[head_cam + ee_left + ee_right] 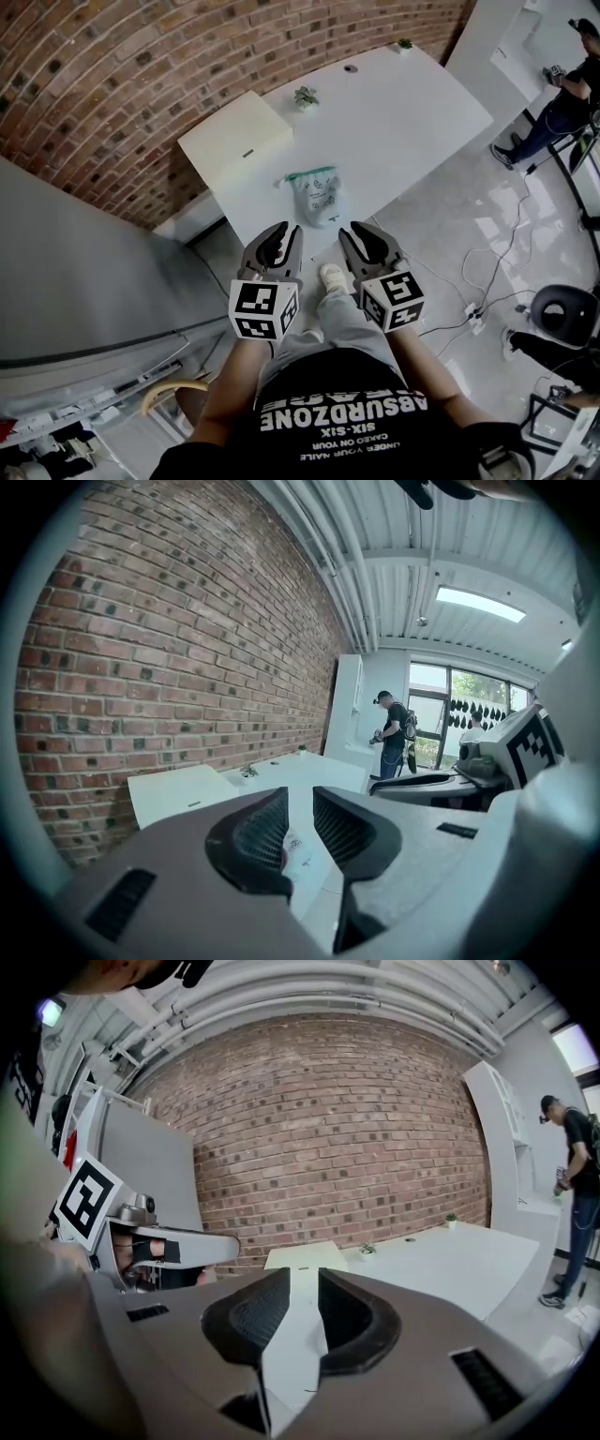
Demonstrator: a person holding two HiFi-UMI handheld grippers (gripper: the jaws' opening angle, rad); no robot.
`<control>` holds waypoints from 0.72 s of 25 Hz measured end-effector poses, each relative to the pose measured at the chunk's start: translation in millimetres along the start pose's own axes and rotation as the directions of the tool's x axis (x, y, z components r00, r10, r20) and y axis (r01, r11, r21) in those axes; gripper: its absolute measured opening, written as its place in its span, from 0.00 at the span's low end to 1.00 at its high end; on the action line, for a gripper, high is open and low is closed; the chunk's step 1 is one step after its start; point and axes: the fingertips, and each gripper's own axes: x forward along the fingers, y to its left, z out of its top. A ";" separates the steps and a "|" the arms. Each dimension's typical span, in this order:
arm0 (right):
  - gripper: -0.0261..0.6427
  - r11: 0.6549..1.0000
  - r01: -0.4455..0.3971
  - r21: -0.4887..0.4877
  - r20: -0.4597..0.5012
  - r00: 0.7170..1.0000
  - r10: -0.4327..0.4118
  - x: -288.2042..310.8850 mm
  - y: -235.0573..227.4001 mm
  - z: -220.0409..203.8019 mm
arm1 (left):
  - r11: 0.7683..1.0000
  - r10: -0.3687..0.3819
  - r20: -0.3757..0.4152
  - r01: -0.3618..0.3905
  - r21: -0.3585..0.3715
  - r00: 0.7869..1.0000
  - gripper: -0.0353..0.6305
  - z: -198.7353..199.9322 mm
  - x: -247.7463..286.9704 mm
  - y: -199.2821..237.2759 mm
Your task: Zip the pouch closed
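Not begun: clear, green-topped plastic pouch [317, 197] lies untouched on white table [412, 122]; left gripper [281, 232] and right gripper [364, 232] both parted, empty.

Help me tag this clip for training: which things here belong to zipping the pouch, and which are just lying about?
For the job:
- pouch, lying on the white table
- left gripper and right gripper, both open and empty, short of the pouch

Lying about:
- potted plant
- second potted plant
- white block beside the table
- person in the background
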 end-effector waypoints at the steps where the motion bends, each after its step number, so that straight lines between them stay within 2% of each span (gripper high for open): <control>1: 0.15 1.000 -0.001 -0.001 -0.004 1.000 0.001 4.5 -3.9 1.5 | 1.000 0.002 -0.006 -0.002 0.000 1.000 0.16 0.1 5.4 2.9; 7: 0.16 1.000 -0.016 -0.008 -0.030 0.999 0.016 27.7 -25.2 10.0 | 1.000 0.006 -0.044 -0.006 -0.006 0.999 0.23 0.5 34.9 17.9; 18: 0.17 0.997 -0.082 -0.014 -0.081 0.993 0.080 72.3 -65.3 18.7 | 0.998 0.064 -0.103 -0.066 -0.023 0.993 0.23 0.2 82.8 44.2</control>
